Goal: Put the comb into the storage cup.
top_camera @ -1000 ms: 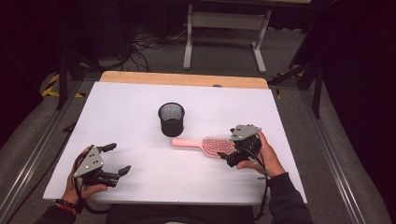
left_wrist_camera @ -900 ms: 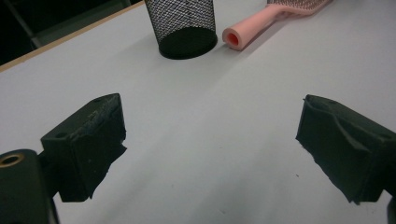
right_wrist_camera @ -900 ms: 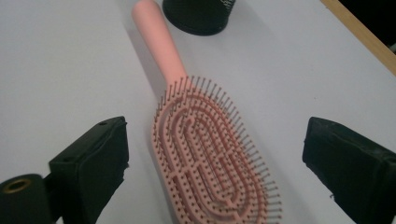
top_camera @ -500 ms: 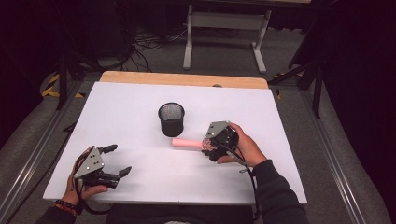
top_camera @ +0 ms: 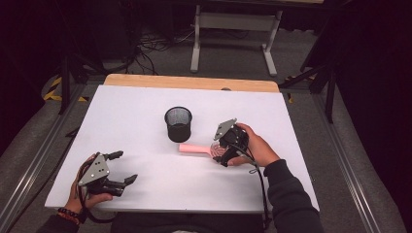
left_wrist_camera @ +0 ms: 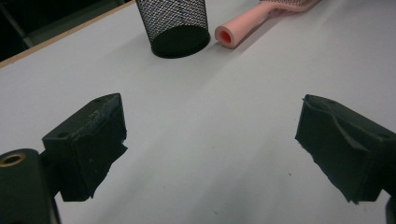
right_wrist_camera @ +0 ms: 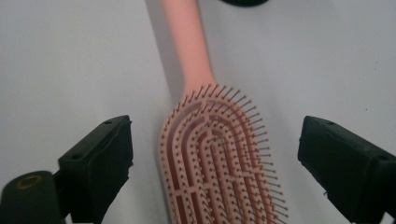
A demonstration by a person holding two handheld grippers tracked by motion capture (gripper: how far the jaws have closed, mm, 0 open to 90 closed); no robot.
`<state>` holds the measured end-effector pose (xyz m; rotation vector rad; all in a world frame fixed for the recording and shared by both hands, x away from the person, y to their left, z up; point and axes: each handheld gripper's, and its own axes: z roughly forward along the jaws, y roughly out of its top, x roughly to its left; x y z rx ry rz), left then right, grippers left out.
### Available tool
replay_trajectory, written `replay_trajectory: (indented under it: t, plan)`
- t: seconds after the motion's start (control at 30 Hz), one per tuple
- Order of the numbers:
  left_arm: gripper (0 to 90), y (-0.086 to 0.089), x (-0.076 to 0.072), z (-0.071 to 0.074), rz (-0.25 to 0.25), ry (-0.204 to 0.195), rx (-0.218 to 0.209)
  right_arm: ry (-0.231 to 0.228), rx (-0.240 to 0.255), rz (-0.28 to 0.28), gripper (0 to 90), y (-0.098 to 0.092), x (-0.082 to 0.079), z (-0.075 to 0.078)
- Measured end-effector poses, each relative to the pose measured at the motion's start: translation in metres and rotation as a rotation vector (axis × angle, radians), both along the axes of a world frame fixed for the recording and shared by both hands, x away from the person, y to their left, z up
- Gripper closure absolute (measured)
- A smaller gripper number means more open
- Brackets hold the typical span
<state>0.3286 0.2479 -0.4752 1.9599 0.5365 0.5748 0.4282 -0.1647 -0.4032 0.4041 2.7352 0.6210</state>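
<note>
Bright, evenly lit white table (top_camera: pixel 145 111) amid dark surroundings; soft shadows, slight blur in close views.

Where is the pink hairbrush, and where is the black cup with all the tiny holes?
pink hairbrush (right_wrist_camera: pixel 215 154), right gripper view, on its bristle head.
black mesh cup (top_camera: pixel 178 124), high view, on its side wall.

The black mesh cup (top_camera: pixel 178 124) stands upright on the white surface (top_camera: pixel 126 107), and the surface is bare behind it and out to its left. Just in front and to its right the pink hairbrush (top_camera: pixel 199 149) lies flat, its handle end near the cup's base, a narrow gap between them. The right tool (top_camera: pixel 219 151) straddles the brush head, jaws wide and just opened further, with room either side; the left tool (top_camera: pixel 122 167) sits well in front-left of the cup, bare surface between.
</note>
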Motion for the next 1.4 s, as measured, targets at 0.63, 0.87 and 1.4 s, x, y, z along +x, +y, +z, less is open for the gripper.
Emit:
replay_trajectory:
  t: [0.63, 0.87, 1.4]
  plan:
    - [9.2, -0.003, 0.001, -0.002, -0.024, 0.013, 0.028, 0.135, -0.189, 0.02, 9.3, -0.016, 0.02, -0.032]
    - [9.2, -0.003, 0.001, -0.003, -0.029, 0.016, 0.028, 0.16, -0.208, 0.07, 12.5, -0.013, 0.023, -0.034]
    - [9.2, -0.007, 0.001, -0.003, -0.04, 0.018, 0.041, 0.141, -0.222, 0.172, 21.3, -0.014, 0.025, -0.031]
